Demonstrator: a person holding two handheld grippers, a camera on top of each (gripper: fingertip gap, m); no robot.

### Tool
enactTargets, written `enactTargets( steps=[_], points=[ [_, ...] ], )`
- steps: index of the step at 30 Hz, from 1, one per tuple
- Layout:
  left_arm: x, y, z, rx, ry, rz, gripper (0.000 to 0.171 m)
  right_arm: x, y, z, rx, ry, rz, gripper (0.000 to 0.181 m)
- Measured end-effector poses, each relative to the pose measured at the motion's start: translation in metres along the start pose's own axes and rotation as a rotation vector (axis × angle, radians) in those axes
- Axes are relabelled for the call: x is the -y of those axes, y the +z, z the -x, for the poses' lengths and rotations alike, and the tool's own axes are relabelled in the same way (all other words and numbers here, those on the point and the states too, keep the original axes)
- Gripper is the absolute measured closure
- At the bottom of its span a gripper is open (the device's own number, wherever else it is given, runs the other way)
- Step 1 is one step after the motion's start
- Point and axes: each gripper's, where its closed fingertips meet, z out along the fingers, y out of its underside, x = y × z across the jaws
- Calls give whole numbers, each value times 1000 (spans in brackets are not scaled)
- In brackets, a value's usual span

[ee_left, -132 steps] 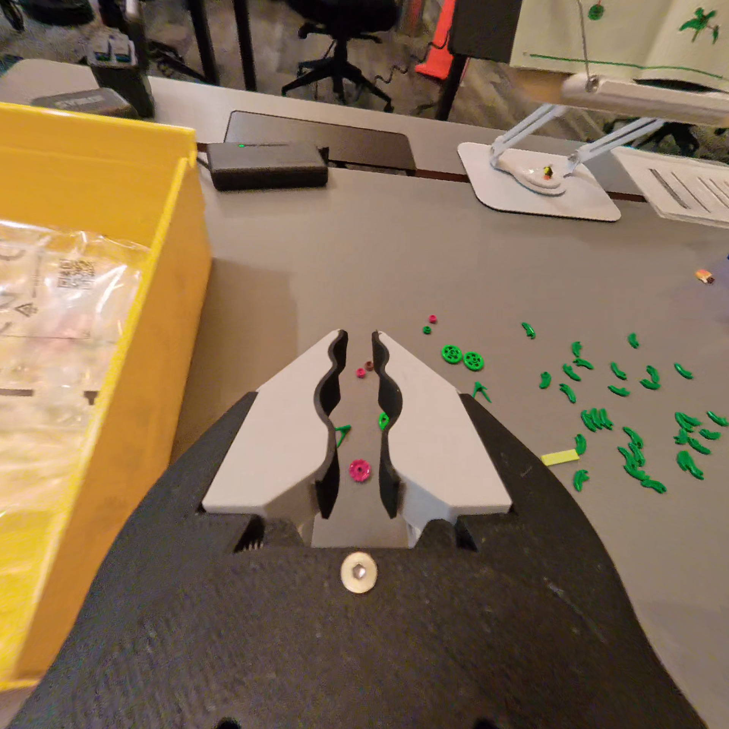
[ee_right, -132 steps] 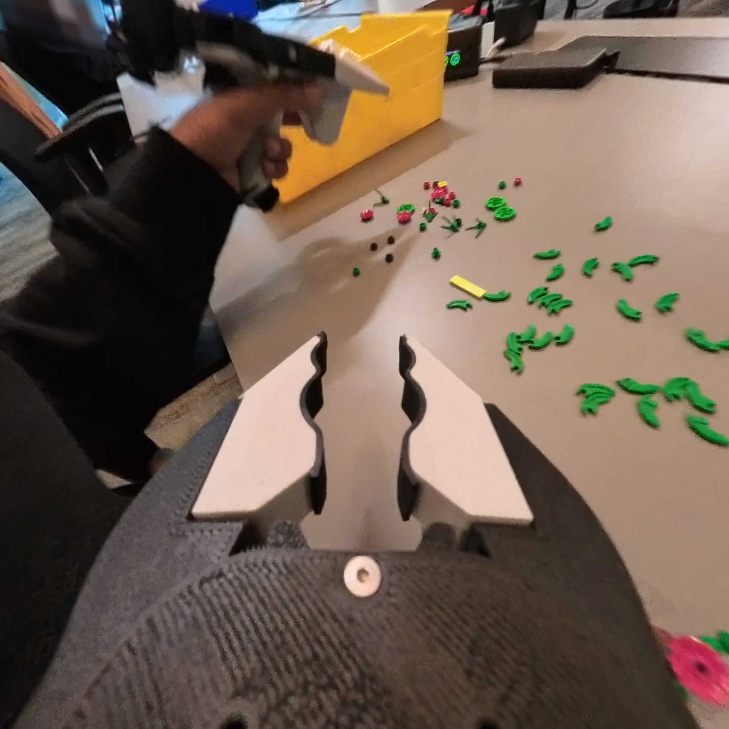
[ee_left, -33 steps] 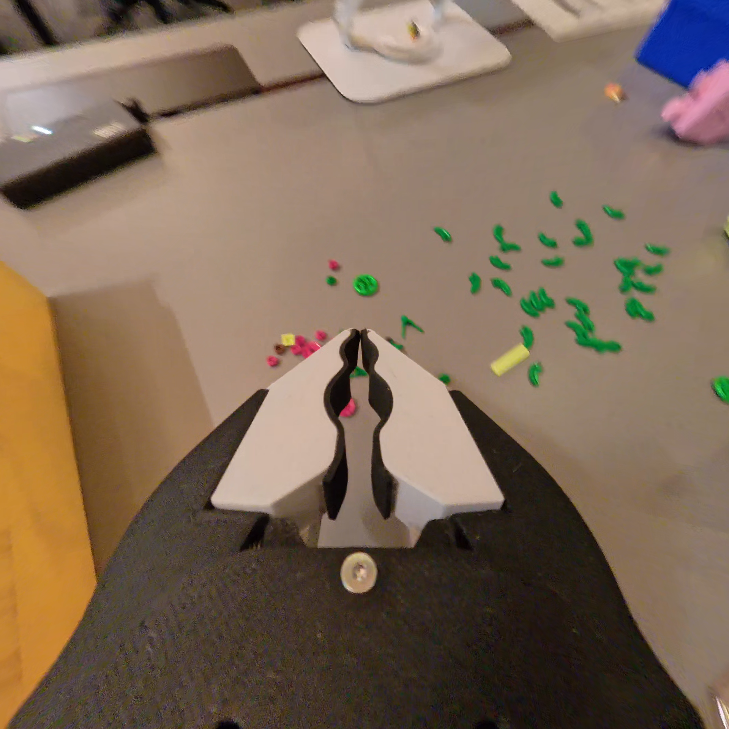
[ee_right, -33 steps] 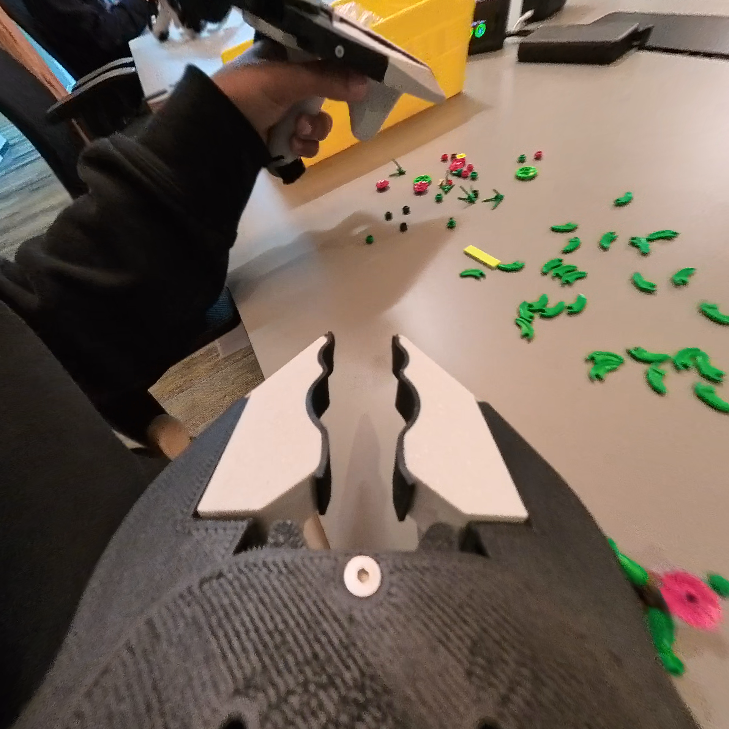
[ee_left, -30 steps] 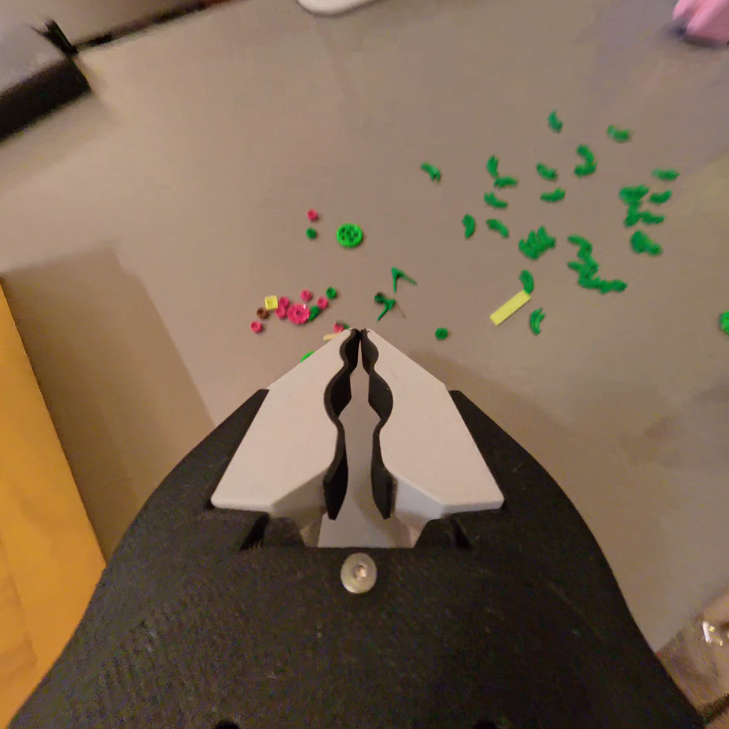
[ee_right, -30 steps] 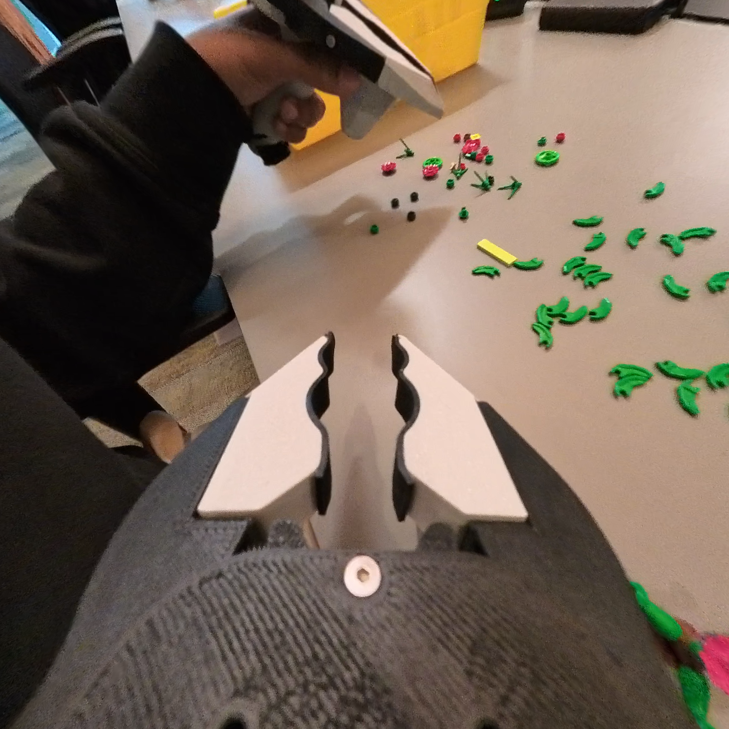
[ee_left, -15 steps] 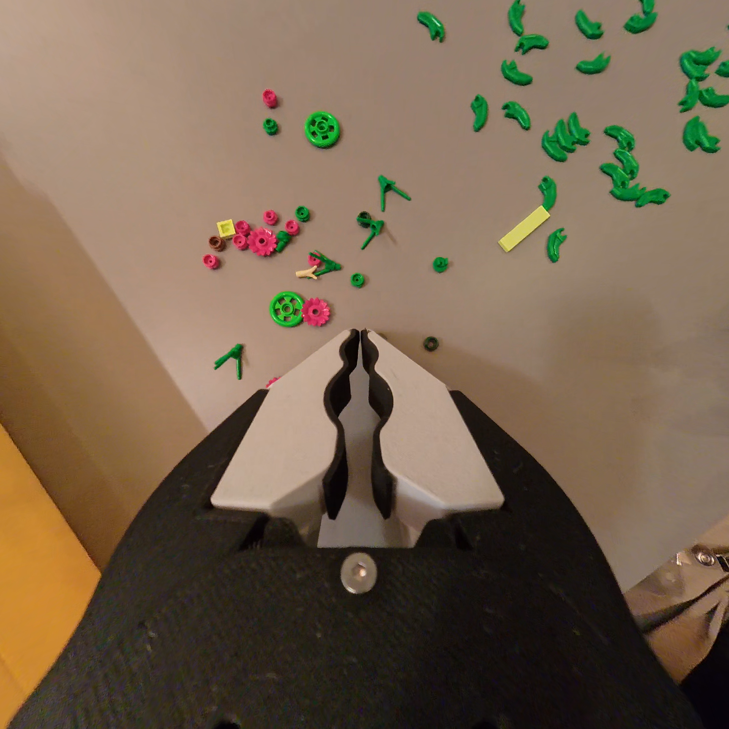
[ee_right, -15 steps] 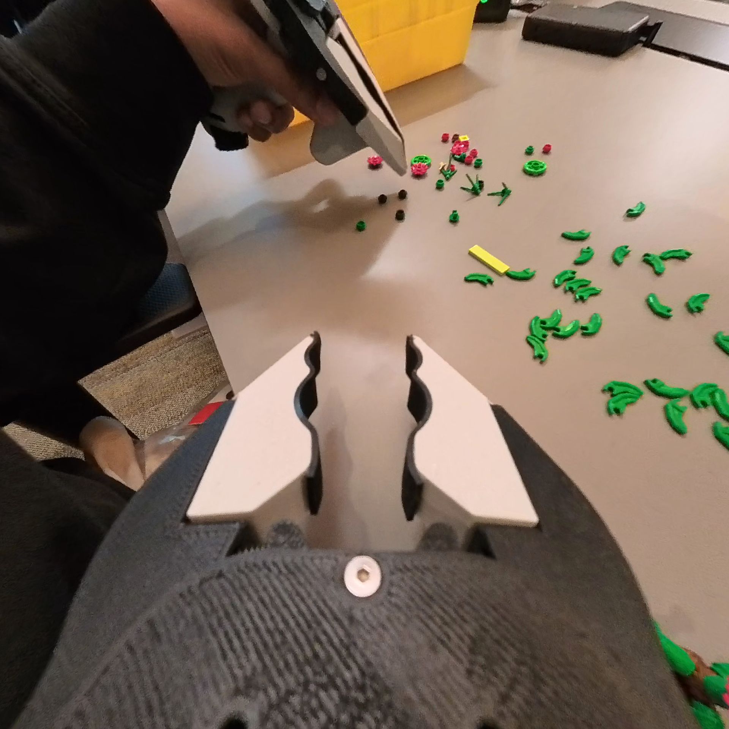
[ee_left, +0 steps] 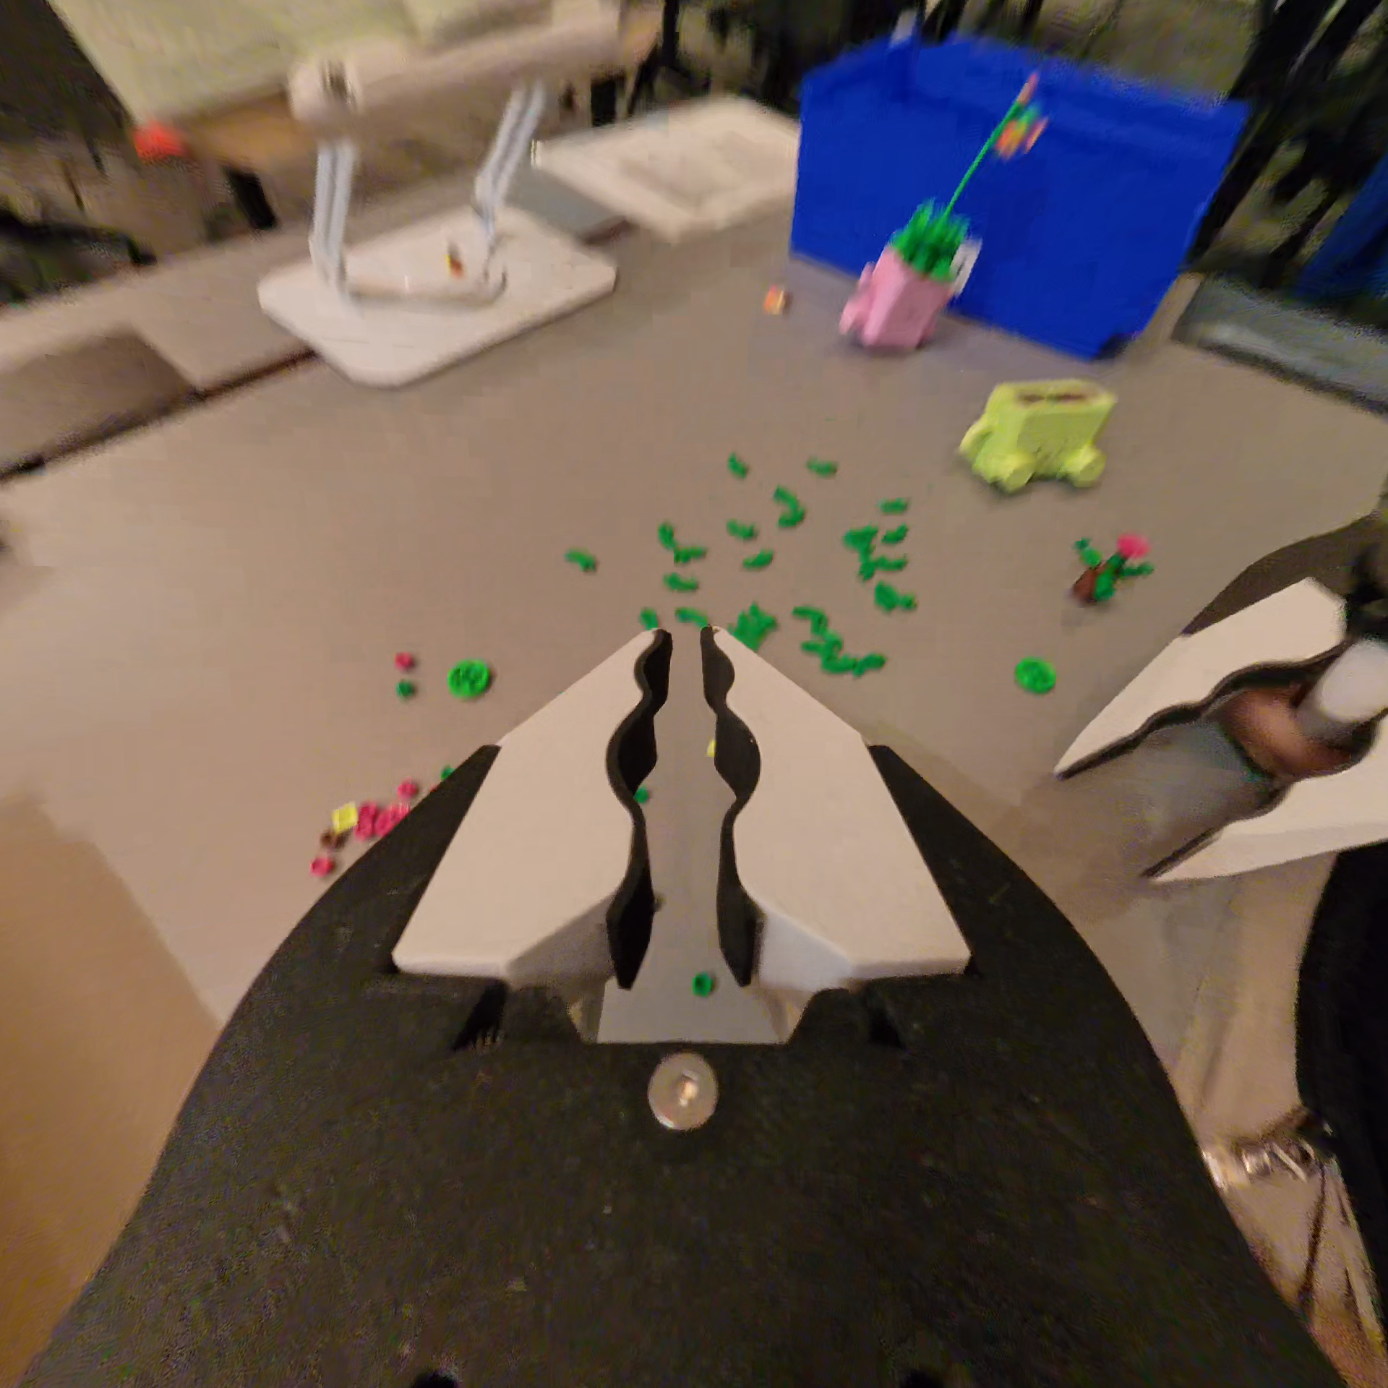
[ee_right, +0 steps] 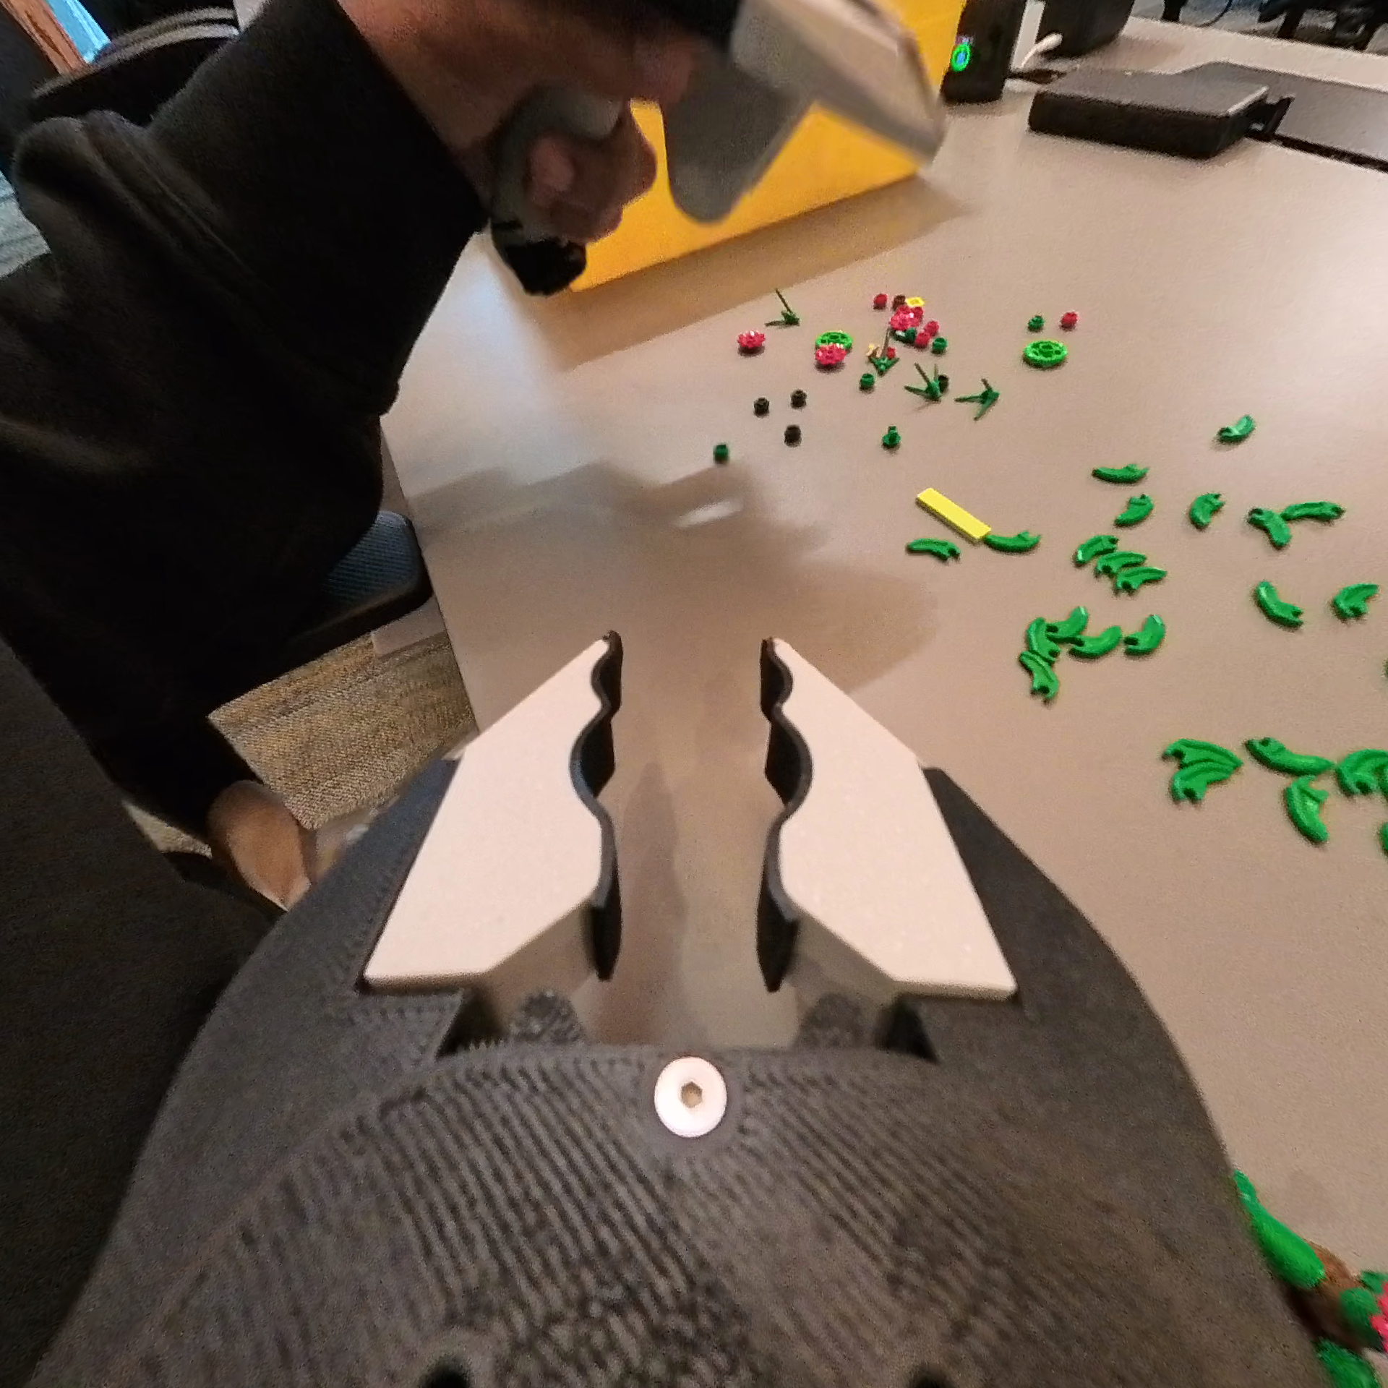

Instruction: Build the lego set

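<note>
Grey tabletop [ee_left: 315,526] filled your left wrist view, and only this view showed the far side: a blue bin [ee_left: 1014,203], a pink pot with a green plant [ee_left: 905,297] in front of it, a lime-green block model [ee_left: 1040,443] and a white lamp stand [ee_left: 439,300]. Your left gripper [ee_left: 683,640] hung above the table with its tips a narrow slit apart and nothing between them; a green stud [ee_left: 702,983] showed on the table through the gap. Green leaf pieces [ee_left: 789,593] lay scattered just beyond the tips, pink studs [ee_left: 372,819] to the left. Your right gripper [ee_left: 1104,819] entered from the right edge.

Your right wrist view alone showed the yellow bin [ee_right: 758,195], a yellow flat bar [ee_right: 952,514] and 3 black studs [ee_right: 781,413]. The right gripper [ee_right: 689,642] stood spread wide and empty above bare table. Your sleeve [ee_right: 225,338] and hand [ee_right: 578,173] blocked the left side, and the left gripper [ee_right: 826,82] was blurred above the bin.
</note>
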Motion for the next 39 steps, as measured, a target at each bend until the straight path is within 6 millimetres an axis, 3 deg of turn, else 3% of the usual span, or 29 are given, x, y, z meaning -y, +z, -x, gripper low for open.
enactTargets(
  steps=[2,4,10,14,19,27,39],
  points=[
    [18,-4,-9,-42,-9,-94,160,-2,0,0,3,5,9,145],
    [18,-3,-11,-67,-43,-82,157,-1,0,-1,5,9,7,145],
    [-56,-1,-1,-34,-45,290,141,-3,1,-1,3,10,19,144],
    [-88,-14,19,38,-117,429,150,-4,2,-1,1,5,31,144],
    [-125,-17,22,53,-164,595,160,-6,3,0,-3,-2,40,144],
    [-118,5,11,14,-89,573,163,-6,3,0,0,-1,38,144],
    [-117,14,15,37,-67,566,164,-3,1,0,12,10,17,144]
  ],
)
